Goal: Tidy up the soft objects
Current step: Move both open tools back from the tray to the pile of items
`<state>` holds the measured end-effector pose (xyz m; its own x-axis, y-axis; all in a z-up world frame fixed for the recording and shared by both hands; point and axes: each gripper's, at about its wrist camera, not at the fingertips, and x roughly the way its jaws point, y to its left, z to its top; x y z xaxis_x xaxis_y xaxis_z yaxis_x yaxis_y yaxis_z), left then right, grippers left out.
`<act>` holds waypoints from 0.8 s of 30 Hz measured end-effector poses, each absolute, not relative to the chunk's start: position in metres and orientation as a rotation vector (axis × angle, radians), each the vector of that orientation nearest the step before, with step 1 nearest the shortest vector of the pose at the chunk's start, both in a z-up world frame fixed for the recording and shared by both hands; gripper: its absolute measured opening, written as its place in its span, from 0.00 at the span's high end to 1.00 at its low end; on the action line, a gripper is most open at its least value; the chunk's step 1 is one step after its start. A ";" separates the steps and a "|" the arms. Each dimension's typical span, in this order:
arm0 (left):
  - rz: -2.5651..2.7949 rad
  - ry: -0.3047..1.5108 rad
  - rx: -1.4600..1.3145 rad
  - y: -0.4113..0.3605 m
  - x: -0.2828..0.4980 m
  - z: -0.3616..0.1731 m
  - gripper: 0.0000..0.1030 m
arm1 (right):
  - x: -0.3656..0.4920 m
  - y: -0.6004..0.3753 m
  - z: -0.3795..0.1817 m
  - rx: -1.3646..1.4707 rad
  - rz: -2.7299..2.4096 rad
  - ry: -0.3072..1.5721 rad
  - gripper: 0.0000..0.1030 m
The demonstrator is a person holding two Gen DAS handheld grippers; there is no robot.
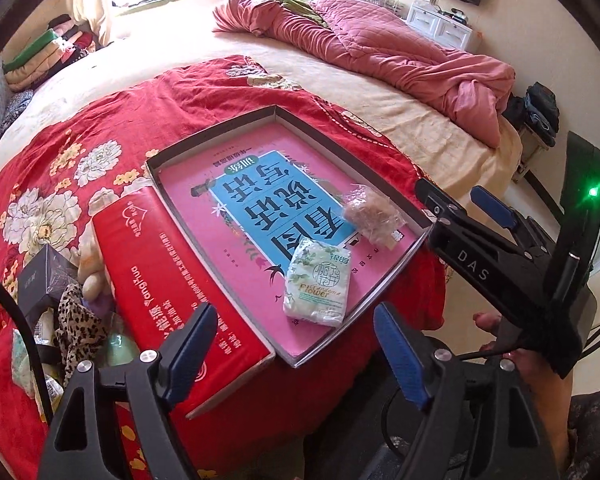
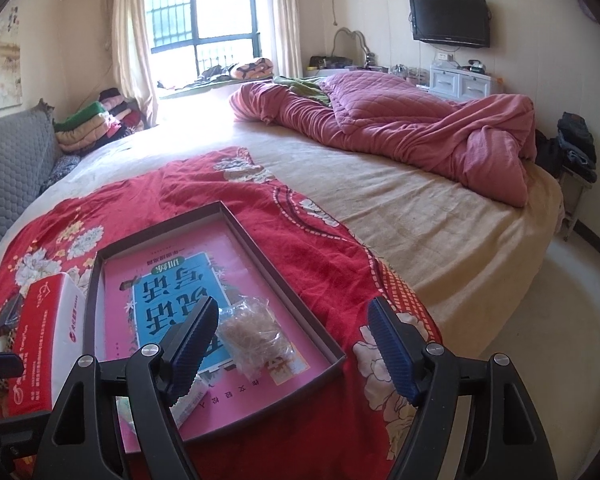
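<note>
Both views, one instant. A red floral cloth (image 1: 112, 120) covers the near end of the bed (image 2: 420, 216); a rumpled pink quilt (image 2: 400, 128) lies at the bed's far right corner.

A shallow dark-walled tray (image 1: 216, 126) sits on the cloth near the bed's near edge, its floor lined by a pink sheet with a blue printed panel (image 1: 256, 200).

Inside the tray, toward its near-right end:
- a clear bag of tan material (image 1: 374, 212), by the tray's right wall;
- a white-green soft packet (image 1: 318, 284) printed "Flower", just nearer than the bag. The two are close; contact cannot be told.

A red carton (image 1: 172, 284) lies flat against the tray's left wall. Beyond it, toward the bed's left edge, is a heap of small items: a leopard-print cloth (image 1: 76, 320), a dark box (image 1: 44, 276), a pale plush piece (image 1: 92, 268).

Left hand-held gripper (image 1: 296, 344): jaws wide, nothing between the pads, above the near end of the carton and tray.

Right hand-held gripper (image 2: 296, 348): jaws wide, empty, above the tray's near-right end; in its own view the left finger (image 2: 192, 344) overlaps the soft packet. It also shows in the left view, at the tray's right.
</note>
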<state>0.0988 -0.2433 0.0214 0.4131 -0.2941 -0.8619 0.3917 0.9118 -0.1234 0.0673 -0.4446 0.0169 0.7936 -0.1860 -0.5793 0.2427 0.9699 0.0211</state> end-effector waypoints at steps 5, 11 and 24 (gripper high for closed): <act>-0.411 1.036 0.087 -0.226 0.093 0.029 0.22 | 0.060 -0.437 0.031 0.092 -0.230 0.583 0.24; -0.388 1.015 0.055 -0.204 0.088 0.039 0.22 | 0.051 -0.413 0.053 0.063 -0.192 0.539 0.24; -0.292 0.989 -0.015 -0.141 0.074 0.055 0.22 | 0.033 -0.346 0.090 -0.027 -0.037 0.467 0.24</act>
